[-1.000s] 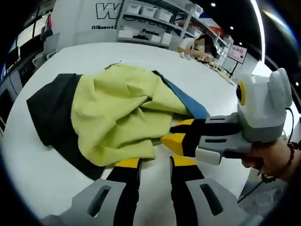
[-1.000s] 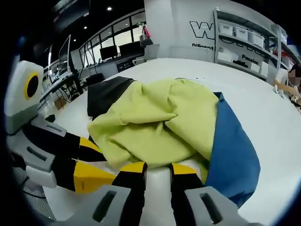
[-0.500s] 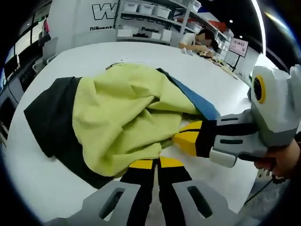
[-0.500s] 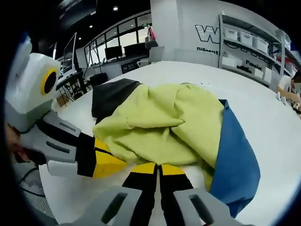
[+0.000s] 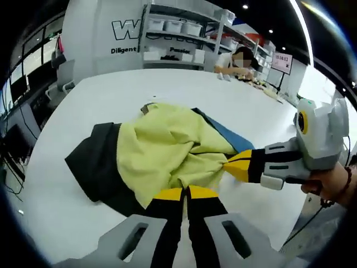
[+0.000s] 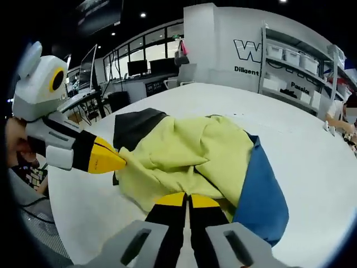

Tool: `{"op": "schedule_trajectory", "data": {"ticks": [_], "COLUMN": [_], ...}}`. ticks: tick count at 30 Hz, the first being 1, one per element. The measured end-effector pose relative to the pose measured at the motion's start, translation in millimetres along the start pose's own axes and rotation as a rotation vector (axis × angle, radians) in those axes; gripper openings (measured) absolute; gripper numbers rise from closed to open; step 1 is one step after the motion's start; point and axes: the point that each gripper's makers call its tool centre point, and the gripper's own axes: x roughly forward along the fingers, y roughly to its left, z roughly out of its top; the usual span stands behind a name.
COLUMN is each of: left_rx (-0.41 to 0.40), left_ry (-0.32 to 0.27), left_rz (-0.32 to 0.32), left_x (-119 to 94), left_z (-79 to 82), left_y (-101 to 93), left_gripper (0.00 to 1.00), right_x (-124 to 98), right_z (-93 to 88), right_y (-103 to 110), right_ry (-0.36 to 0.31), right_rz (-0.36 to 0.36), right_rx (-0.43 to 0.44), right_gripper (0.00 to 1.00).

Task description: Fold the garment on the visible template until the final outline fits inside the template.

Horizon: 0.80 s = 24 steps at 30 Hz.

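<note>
We're in a big open lab or demo workspace, dark ceiling overhead dotted with spot lights (image 6: 143, 15). A broad white table (image 5: 167, 89) runs out toward a white wall with large lettering (image 6: 249, 51), and beside it stand metal shelves (image 5: 184, 33) stacked with white storage bins. Off to the far left in the right gripper view there are desks with computer monitors (image 6: 142, 67), and a seated person (image 5: 237, 58) is working at the table's far end.
</note>
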Motion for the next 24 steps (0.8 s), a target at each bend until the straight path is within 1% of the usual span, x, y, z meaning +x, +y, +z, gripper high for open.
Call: {"op": "schedule_trajectory", "data": {"ticks": [2, 4, 6, 7, 9, 11, 13, 15, 17, 20, 22, 24], "left_rx": [-0.003, -0.015, -0.009, -0.005, 0.004, 0.001, 0.017, 0.028, 0.028, 0.035, 0.057, 0.065], "left_ry": [-0.006, 0.024, 0.009, 0.012, 0.010, 0.007, 0.009, 0.032, 0.018, 0.019, 0.023, 0.019], "left_rz": [-0.010, -0.024, -0.043, -0.047, -0.063, -0.074, -0.087, -0.081, -0.089, -0.092, -0.099, -0.093], "left_x": [-6, -10, -15, -18, -25, -30, -37, -42, -49, -57, -64, -69], "left_z": [3.5, 1.1, 4.0, 4.1, 5.6, 6.5, 7.0, 3.7, 4.9, 4.5, 4.1, 4.8], "left_y": [-2.3, -6.7, -11.9, -14.0, -19.9, -23.6, -28.2, -28.6, -29.6, -30.6, -32.6, -32.0], "left_gripper": [0.02, 0.02, 0.02, 0.02, 0.02, 0.02, 0.02, 0.02, 0.02, 0.02, 0.02, 0.02], "right_x": [-7, -14, -19, -24, -30, -35, -41, -45, -47, -50, -51, -53], "right_z": [1.2, 0.0, 1.5, 2.7, 4.1, 4.6, 6.4, 7.5, 6.9, 7.7, 7.2, 5.7], "right_y": [0, 3, 4, 5, 7, 9, 10, 15, 21, 31, 37, 45], "right_ry": [0.001, 0.019, 0.013, 0.010, 0.005, 0.006, -0.003, -0.009, -0.004, -0.004, 0.004, 0.013], "right_rz": [0.003, 0.021, 0.018, 0.021, 0.022, 0.029, 0.035, 0.050, 0.067, 0.094, 0.105, 0.127], "right_rx": [0.006, -0.007, -0.015, -0.043, -0.056, -0.054, -0.042, -0.037, -0.044, -0.046, -0.060, -0.100], "right_gripper": [0.00, 0.00, 0.00, 0.00, 0.00, 0.00, 0.00, 0.00, 0.00, 0.00, 0.00, 0.00]}}
